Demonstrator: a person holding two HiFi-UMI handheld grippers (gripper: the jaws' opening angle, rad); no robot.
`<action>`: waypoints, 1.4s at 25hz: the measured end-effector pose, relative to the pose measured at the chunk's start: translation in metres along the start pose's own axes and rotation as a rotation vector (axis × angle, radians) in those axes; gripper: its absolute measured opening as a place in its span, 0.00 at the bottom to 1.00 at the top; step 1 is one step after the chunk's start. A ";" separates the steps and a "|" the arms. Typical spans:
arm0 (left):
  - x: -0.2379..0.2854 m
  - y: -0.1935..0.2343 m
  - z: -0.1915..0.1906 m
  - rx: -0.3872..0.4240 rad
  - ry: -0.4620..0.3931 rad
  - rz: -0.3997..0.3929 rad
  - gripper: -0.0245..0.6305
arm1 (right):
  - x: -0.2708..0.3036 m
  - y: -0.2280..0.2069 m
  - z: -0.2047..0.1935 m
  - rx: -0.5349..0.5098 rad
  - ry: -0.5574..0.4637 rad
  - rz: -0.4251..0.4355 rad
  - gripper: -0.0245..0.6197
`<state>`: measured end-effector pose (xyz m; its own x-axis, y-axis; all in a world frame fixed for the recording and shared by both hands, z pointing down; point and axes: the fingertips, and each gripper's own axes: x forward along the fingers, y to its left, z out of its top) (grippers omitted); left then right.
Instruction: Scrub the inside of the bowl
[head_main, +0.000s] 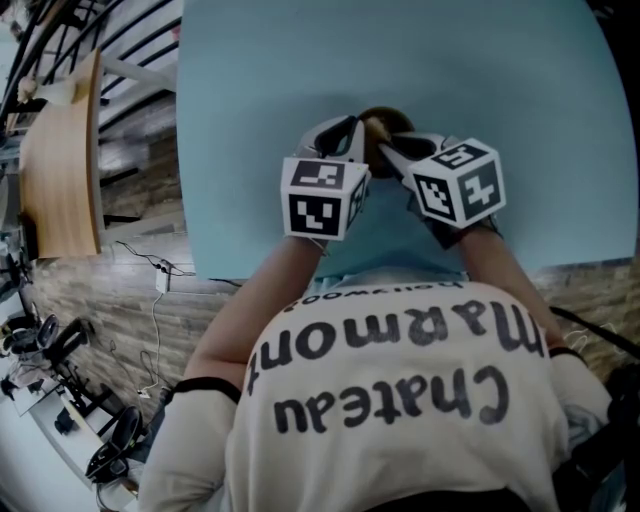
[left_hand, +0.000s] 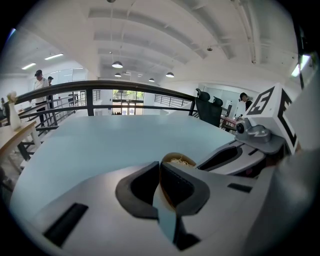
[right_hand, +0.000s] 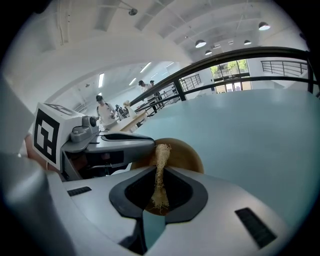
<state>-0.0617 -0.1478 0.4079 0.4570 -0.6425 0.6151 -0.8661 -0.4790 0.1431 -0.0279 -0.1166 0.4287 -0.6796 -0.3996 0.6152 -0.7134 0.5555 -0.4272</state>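
Left gripper view shows the left gripper (left_hand: 160, 169) pinched narrow on the rim of the bowl (left_hand: 186, 159), in from the tabletop's (left_hand: 110, 145) near edge, while the right gripper (right_hand: 160, 175) clamps a fibre scrubber (right_hand: 161, 156) reaching into it, so scrubbing looks just under way, and next calls for rubbing the fibres round the inner wall.

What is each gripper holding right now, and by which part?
The left gripper pinches the bowl by its rim, wall between the jaws. The right gripper clamps the fibrous scrubber by its lower part, top end free.
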 end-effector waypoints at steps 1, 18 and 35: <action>0.000 0.000 -0.001 -0.003 -0.001 -0.001 0.06 | 0.000 -0.001 0.000 0.002 -0.003 -0.003 0.13; 0.003 0.003 0.001 -0.080 -0.001 -0.012 0.06 | -0.004 0.011 0.015 0.010 -0.083 0.069 0.13; 0.001 -0.001 0.010 -0.085 -0.040 -0.012 0.06 | -0.004 0.016 0.008 -0.036 -0.052 0.099 0.13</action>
<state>-0.0584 -0.1539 0.4009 0.4739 -0.6613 0.5814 -0.8736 -0.4359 0.2163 -0.0379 -0.1119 0.4147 -0.7553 -0.3779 0.5355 -0.6361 0.6196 -0.4599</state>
